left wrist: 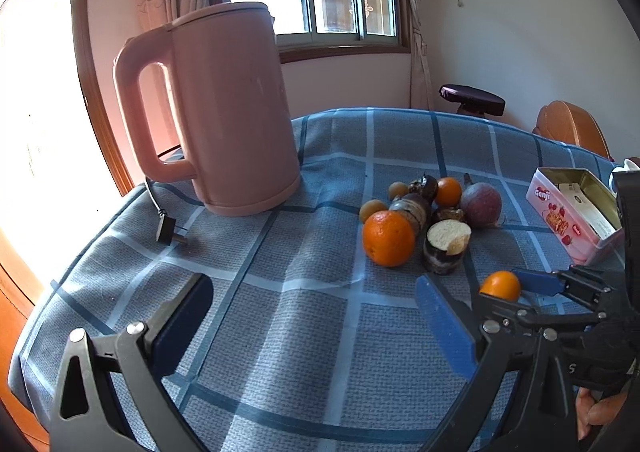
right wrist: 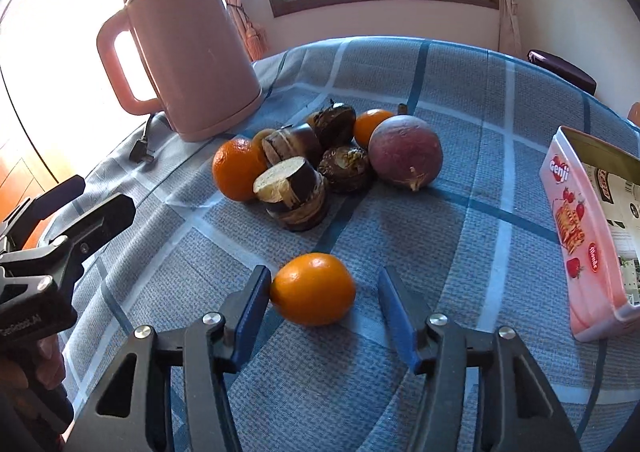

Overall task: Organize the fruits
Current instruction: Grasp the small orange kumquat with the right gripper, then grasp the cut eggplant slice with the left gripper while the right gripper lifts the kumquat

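A small orange [right wrist: 313, 288] lies on the checked cloth between the fingers of my right gripper [right wrist: 322, 312]. The gripper is open; its left pad touches the fruit and the right pad stands apart. The same orange [left wrist: 500, 285] shows in the left wrist view beside the right gripper [left wrist: 516, 288]. Beyond it is a pile: a larger orange [right wrist: 237, 168], cut eggplant pieces [right wrist: 294, 187], a purple passion fruit [right wrist: 405, 153], another small orange [right wrist: 370, 125] and dark round pieces [right wrist: 346, 167]. My left gripper [left wrist: 312, 332] is open and empty over bare cloth.
A pink kettle [left wrist: 224, 107] stands at the back left with its cord and plug [left wrist: 170, 230] on the cloth. An open pink biscuit tin [right wrist: 592, 236] sits at the right. The round table's edge [left wrist: 40, 316] curves close on the left.
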Demonstrator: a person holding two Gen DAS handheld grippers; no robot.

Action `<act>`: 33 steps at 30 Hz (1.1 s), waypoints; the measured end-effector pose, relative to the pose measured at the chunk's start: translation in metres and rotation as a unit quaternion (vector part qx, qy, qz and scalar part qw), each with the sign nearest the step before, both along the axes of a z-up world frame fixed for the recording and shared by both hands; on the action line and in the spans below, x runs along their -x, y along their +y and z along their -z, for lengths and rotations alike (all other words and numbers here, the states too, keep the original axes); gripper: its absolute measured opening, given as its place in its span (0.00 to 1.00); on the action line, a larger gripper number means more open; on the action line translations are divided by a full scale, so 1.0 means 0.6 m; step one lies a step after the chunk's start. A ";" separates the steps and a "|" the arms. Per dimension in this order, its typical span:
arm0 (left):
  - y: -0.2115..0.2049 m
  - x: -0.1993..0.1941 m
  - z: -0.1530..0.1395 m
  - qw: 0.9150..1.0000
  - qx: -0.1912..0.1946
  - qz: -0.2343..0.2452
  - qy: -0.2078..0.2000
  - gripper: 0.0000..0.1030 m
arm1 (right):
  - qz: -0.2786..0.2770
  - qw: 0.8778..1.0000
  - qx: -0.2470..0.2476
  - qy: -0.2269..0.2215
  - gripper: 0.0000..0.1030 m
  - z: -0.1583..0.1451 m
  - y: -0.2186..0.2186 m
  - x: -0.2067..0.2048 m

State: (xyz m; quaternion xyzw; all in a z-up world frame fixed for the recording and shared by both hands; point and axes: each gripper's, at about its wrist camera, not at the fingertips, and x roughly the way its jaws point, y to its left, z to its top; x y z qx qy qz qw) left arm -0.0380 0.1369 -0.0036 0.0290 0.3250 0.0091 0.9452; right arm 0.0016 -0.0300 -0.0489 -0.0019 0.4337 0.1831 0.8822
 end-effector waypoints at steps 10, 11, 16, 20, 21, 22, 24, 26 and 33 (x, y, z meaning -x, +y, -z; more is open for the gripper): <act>-0.066 -0.027 0.003 0.996 0.042 0.073 0.027 0.89 | 0.045 0.997 0.008 -0.060 0.43 -0.034 -0.072 0.012; -0.076 -0.032 0.006 0.995 0.051 0.081 0.034 0.88 | 0.055 0.996 0.005 -0.074 0.43 -0.043 -0.087 0.015; -0.128 -0.065 0.023 0.991 0.066 0.099 0.064 0.76 | 0.098 0.985 0.006 -0.144 0.43 -0.078 -0.143 0.033; -0.154 -0.098 0.043 0.988 0.073 0.094 0.097 0.58 | 0.108 0.979 -0.007 -0.170 0.43 -0.098 -0.159 0.037; -0.154 -0.106 0.048 0.988 0.077 0.087 0.105 0.57 | 0.108 0.979 -0.005 -0.175 0.43 -0.102 -0.161 0.037; -0.153 -0.112 0.052 0.988 0.082 0.080 0.108 0.57 | 0.107 0.978 -0.004 -0.178 0.43 -0.102 -0.160 0.033; -0.150 -0.125 0.061 0.987 0.090 0.070 0.113 0.54 | 0.107 0.979 -0.010 -0.175 0.43 -0.102 -0.165 0.032; -0.147 -0.137 0.074 0.986 0.097 0.066 0.121 0.49 | 0.109 0.980 -0.020 -0.167 0.43 -0.100 -0.175 0.031; -0.129 -0.143 0.077 0.985 0.126 0.055 0.107 0.40 | 0.116 0.980 -0.029 -0.160 0.43 -0.100 -0.194 0.028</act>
